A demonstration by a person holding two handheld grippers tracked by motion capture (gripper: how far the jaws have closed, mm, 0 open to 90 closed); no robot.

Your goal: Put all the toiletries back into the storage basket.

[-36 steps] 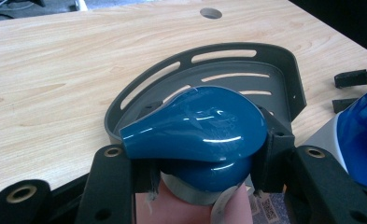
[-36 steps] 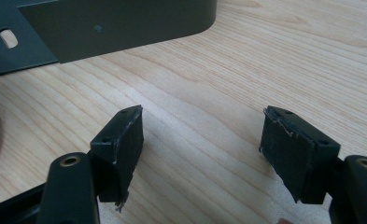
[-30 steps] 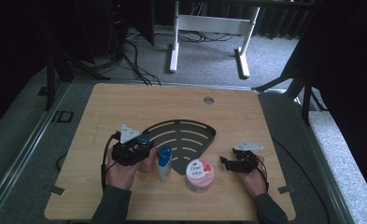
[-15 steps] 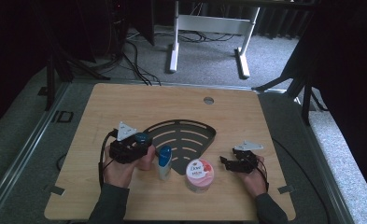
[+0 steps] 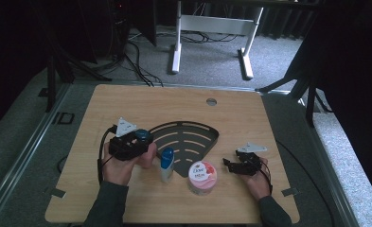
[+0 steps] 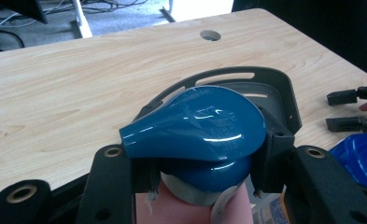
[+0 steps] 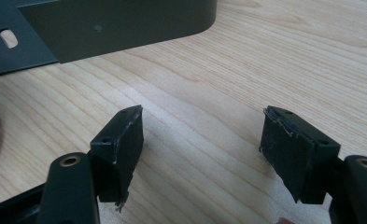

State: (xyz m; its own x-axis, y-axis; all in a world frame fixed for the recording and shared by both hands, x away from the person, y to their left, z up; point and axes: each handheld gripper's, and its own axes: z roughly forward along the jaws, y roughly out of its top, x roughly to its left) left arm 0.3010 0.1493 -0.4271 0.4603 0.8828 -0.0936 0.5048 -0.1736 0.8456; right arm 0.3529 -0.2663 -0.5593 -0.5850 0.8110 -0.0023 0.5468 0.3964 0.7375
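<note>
Left hand-held gripper [image 6: 197,179] slightly lifted, clamped on teal-capped bottle [image 6: 195,123] (right [image 7: 202,154] wide open).

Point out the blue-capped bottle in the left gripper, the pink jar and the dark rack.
blue-capped bottle [image 6: 204,121], left gripper view, on its cap.
pink jar [image 5: 202,171], high view, on its lid.
dark rack [image 5: 193,142], high view, on its slotted floor.

Wooden table [image 5: 127,101]: dark slotted tray [image 5: 188,142], blue-capped bottle [image 5: 166,164], pink-lidded jar [image 5: 202,177] on it.
</note>
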